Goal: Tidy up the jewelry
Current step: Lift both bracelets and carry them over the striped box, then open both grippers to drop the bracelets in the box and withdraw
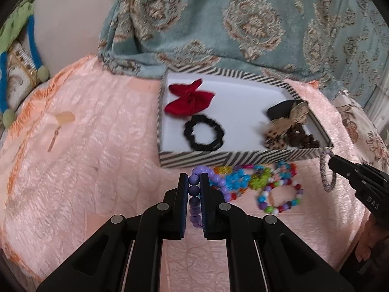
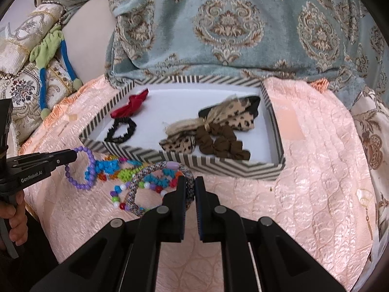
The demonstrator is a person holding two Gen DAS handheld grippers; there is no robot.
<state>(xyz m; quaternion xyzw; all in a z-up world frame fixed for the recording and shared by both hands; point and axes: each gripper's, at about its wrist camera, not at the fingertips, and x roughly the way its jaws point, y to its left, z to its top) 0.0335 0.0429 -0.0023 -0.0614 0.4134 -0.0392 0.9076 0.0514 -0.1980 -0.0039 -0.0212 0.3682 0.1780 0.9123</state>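
A big pink cloth (image 1: pixel 85 126) covers the bed, with a blue patterned blanket (image 1: pixel 243 24) lying along its far edge. On the pink cloth, by that far edge, sits a striped box (image 1: pixel 194 159). Inside the box, a red bow (image 1: pixel 188 101) and a black scrunchie (image 1: pixel 203 132) lie at its left side, and a spotted bow (image 2: pixel 218 121) and a brown scrunchie (image 2: pixel 222 143) lie at its right side. Just in front of the box's near wall is a heap of colourful bead bracelets (image 1: pixel 262 185). The left tongs (image 1: pixel 194 182) are squeezed tight on a purple bead bracelet (image 1: pixel 194 189) at the left end of the heap. The right tongs (image 2: pixel 190 185) are squeezed tight on a grey woven bangle (image 2: pixel 145 177) and hold it tilted up over the beads. A hand (image 2: pixel 15 221) grips the handle of the left tongs
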